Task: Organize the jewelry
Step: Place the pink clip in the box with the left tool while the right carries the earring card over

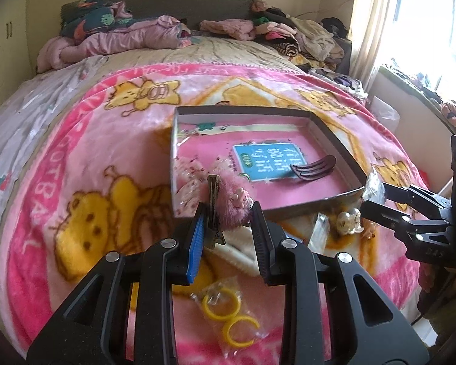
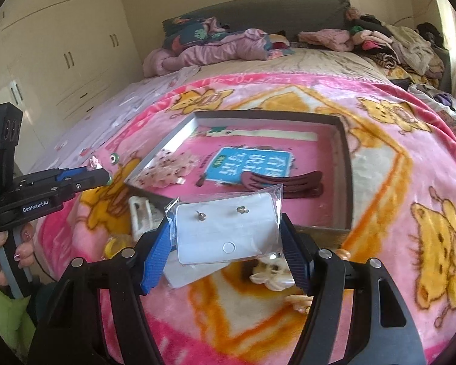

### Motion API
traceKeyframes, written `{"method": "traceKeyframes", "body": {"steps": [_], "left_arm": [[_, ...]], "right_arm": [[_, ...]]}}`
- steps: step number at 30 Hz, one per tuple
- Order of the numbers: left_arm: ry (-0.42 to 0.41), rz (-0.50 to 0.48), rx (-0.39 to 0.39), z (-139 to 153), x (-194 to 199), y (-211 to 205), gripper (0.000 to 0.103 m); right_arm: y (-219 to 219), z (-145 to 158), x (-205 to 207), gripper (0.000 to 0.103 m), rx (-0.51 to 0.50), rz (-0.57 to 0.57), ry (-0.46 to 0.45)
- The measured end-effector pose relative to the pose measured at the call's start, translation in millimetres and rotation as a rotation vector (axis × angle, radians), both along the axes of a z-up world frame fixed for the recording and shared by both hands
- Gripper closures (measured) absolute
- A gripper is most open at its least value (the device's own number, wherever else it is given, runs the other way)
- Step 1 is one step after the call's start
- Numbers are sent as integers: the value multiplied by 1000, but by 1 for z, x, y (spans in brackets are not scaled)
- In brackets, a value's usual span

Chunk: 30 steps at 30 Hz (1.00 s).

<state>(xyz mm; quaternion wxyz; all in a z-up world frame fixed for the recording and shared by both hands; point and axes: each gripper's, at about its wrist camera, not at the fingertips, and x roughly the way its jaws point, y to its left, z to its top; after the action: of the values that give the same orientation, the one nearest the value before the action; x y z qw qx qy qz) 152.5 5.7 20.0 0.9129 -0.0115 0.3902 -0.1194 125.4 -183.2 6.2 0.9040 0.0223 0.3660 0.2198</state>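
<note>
One pink blanket [image 1: 85, 140] covers the bed under our shallow box [image 2: 346, 182], its walls low. Our left gripper [image 1: 228, 210] clamps a furry pink clip [image 1: 231, 203] above the near wall; our right gripper [image 2: 225, 237] pinches an earring packet [image 2: 228, 228].

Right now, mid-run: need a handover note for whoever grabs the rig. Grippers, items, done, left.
Left gripper: shut on the fluffy pink hair clip, at the near edge of the shallow grey-walled box.
Right gripper: shut on the clear bag with the white earring card, just short of the box.
Done: dark maroon claw clip and pale pink speckled clip lie in the box.
Left: both held items, yellow rings in a clear bag, pearly cream flower clip and other small pieces on the pink cartoon blanket.
</note>
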Motion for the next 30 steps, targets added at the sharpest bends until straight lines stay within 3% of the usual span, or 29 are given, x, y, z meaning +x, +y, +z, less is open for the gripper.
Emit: {"method": "traceKeyframes", "body": {"steps": [17, 30], "left_arm": [[35, -46, 4, -8, 52, -39, 81], [87, -75, 41, -29, 92, -62, 81]], "right_arm": [[-44, -2, 33, 38, 20, -116, 7], [-50, -10, 66, 38, 2, -149, 16]]}}
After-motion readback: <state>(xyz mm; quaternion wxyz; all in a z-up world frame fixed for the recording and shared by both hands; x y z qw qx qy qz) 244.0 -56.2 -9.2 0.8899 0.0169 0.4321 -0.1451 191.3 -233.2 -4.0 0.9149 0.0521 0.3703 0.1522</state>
